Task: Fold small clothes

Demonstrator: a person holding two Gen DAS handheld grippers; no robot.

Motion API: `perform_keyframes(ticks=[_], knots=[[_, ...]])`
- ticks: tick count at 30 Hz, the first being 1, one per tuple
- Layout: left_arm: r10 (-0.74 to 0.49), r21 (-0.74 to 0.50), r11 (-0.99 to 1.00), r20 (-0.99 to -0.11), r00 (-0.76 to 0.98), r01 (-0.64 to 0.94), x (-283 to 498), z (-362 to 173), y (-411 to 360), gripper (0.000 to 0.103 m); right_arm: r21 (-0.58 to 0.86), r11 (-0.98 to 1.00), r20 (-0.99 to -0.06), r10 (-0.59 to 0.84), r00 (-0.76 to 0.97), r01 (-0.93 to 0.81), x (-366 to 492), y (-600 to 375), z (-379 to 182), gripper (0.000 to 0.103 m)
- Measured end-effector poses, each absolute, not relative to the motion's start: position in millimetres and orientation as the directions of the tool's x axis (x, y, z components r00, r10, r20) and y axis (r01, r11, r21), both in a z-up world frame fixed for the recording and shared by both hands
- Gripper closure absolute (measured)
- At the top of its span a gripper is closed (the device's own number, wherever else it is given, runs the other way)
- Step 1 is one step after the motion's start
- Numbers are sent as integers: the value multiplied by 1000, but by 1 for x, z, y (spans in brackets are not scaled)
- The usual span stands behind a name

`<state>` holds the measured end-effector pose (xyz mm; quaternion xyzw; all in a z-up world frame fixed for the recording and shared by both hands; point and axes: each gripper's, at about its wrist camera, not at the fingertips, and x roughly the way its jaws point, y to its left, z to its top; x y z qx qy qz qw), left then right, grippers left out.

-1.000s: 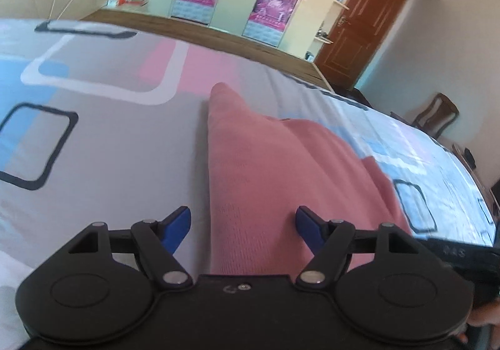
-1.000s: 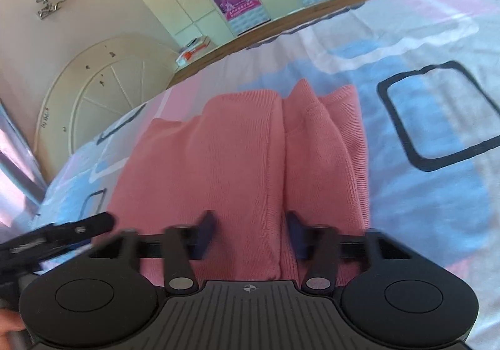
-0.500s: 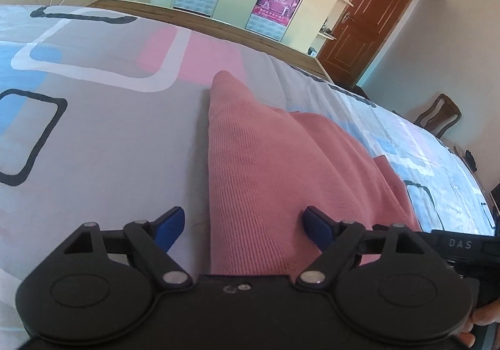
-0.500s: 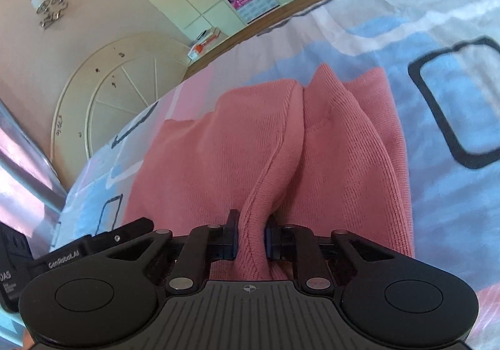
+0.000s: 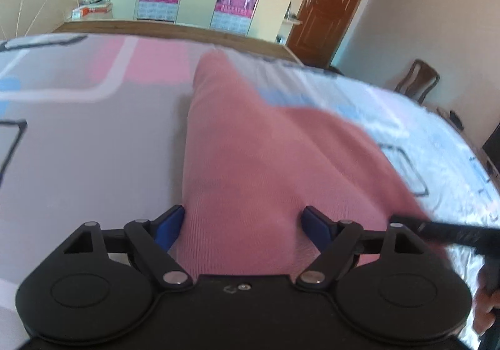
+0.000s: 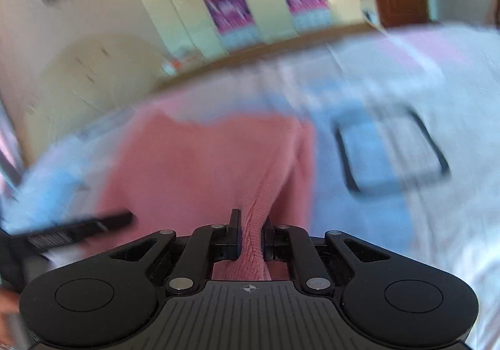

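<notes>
Pink knitted sweater (image 5: 259, 168) lying on a patterned bed (image 5: 93, 137). Right hand-held gripper (image 6: 252, 232) pinches a sweater fold; left hand-held gripper (image 5: 242, 225) straddles the sweater, fingers wide apart.

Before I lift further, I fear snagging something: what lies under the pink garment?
The patterned bedsheet shows all around the pink garment. What lies directly beneath the fabric is covered and cannot be seen.

Over the last second the right hand-held gripper (image 6: 251, 239) has closed from spread fingers to a pinch on a fold of the pink garment (image 6: 200, 168) and lifted it, its view now blurred. The left hand-held gripper (image 5: 242, 225) has edged forward, the garment's (image 5: 250, 162) edge now between its fingers.
</notes>
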<state>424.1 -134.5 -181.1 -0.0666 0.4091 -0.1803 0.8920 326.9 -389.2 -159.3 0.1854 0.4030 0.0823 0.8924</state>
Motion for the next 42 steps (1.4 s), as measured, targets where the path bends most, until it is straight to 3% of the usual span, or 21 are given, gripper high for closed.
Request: perform_keyframes(ticks=[5,6,8,14,16,17,21,25,26,28,29,30,34,41,42], knots=[[-399,-308,917,-719,570,253,424,-182,-127,19,438,898,-681,303,667,39,313,-391,-159,93],[-397,-300,917,-718,571,261,424,-181,-126,19,455,890,-681,317,660,41,309,-394,-157,86],[-396,-289,918,-718,572,271,423,-179,-126,19,500,865,-667,356,655,38,300,-403,-152,82],[-394,-286,919,-714,579,273,420,-183,-130,19,462,886,-702,352,618,20,270,-393,-147,82],[-398,-300,917,-716,573,263,420,-185,-130,19,418,909,-727,327,604,10,267,-388,-150,83],[-399,-306,917,-717,572,257,421,-185,-131,19,385,923,-740,300,602,12,266,-386,-151,96],[-405,-311,914,-718,566,260,417,-188,-133,15,298,954,-758,211,617,40,263,-392,-149,99],[-418,-326,908,-724,548,263,419,-186,-129,14,310,950,-763,240,600,15,264,-390,-146,98],[-423,-339,906,-722,547,253,420,-183,-126,15,333,943,-748,248,616,25,265,-394,-142,96],[-429,-365,902,-704,566,229,424,-174,-116,15,401,916,-706,291,646,26,271,-403,-130,82],[-428,-368,902,-695,577,225,427,-170,-115,15,411,911,-688,287,666,32,277,-406,-125,64],[-425,-367,903,-687,589,223,432,-165,-113,14,405,913,-676,267,687,44,286,-409,-121,55],[-413,-362,908,-679,607,213,455,-157,-114,14,447,891,-653,264,710,80,336,-418,-119,55],[-375,-354,920,-681,628,166,503,-165,-119,18,426,896,-698,237,676,126,419,-411,-148,55],[-373,-354,921,-684,627,163,507,-168,-119,19,419,897,-706,224,672,141,425,-411,-153,67]])
